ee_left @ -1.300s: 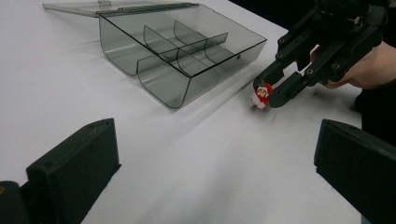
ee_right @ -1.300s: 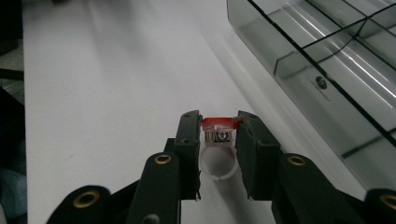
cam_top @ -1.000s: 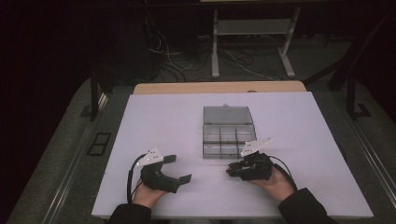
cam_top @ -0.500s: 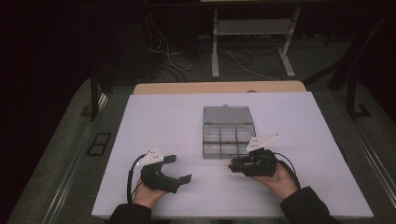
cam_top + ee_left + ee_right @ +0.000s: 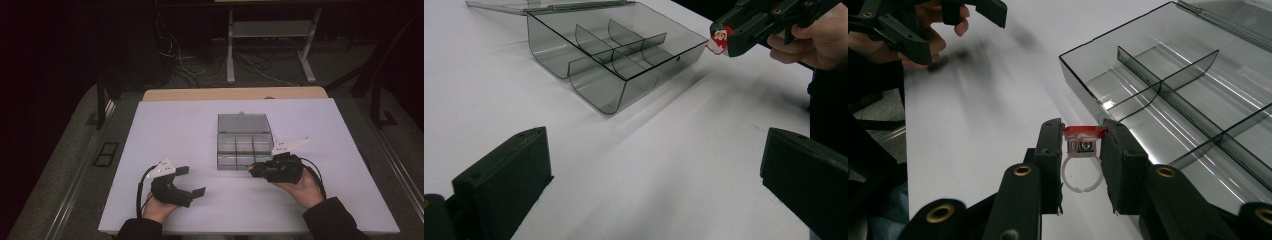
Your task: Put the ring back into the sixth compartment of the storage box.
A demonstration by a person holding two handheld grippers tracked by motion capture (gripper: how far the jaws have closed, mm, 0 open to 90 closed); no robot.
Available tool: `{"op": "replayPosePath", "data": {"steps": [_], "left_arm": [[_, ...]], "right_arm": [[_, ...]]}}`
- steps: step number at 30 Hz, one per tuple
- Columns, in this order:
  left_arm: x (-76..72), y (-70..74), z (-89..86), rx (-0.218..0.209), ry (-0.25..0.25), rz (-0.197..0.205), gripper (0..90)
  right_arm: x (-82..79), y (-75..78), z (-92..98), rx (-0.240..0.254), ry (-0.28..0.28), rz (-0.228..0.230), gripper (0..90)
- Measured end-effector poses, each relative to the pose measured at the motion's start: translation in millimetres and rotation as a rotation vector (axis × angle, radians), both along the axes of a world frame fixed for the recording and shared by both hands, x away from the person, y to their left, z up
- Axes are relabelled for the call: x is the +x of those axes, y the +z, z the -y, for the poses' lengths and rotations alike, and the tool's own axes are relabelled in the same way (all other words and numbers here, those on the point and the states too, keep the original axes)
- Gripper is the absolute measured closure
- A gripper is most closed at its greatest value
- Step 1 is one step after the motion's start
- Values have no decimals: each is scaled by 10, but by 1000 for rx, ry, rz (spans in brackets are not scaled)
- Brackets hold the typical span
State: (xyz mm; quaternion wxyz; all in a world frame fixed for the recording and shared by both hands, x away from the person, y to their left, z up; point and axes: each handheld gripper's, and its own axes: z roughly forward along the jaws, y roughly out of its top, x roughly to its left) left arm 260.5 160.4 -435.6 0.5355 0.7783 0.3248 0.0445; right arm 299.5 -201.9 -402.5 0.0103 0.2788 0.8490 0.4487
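Observation:
A clear grey compartment box (image 5: 244, 141) lies open in the middle of the white table (image 5: 175, 130), its lid flat behind it. My right gripper (image 5: 253, 169) hovers just off the box's near right corner, shut on a small toy ring (image 5: 1081, 150) with a red and white figure top (image 5: 719, 40) and a clear plastic band. In the right gripper view the ring sits between the pads (image 5: 1050, 145), close to the box wall (image 5: 1083, 85). My left gripper (image 5: 192, 181) rests at the near left, open, with nothing between its jaws (image 5: 659, 165).
The box's compartments (image 5: 624, 50) look empty. A wooden board edge (image 5: 235, 93) lies behind the table. Cables and a metal stand (image 5: 270, 45) are on the dark floor beyond. Bare table spreads left of the box and between the hands.
The right gripper has risen a little with the ring and drifted slightly right, near the box's corner. The left gripper has stayed put.

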Motion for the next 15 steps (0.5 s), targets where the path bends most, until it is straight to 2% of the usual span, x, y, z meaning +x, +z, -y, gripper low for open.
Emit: {"op": "replayPosePath", "data": {"steps": [15], "left_arm": [[-6, 0, -2, -3, 4, 2, 0]], "right_arm": [[133, 47, 85, 15, -32, -17, 702]]}}
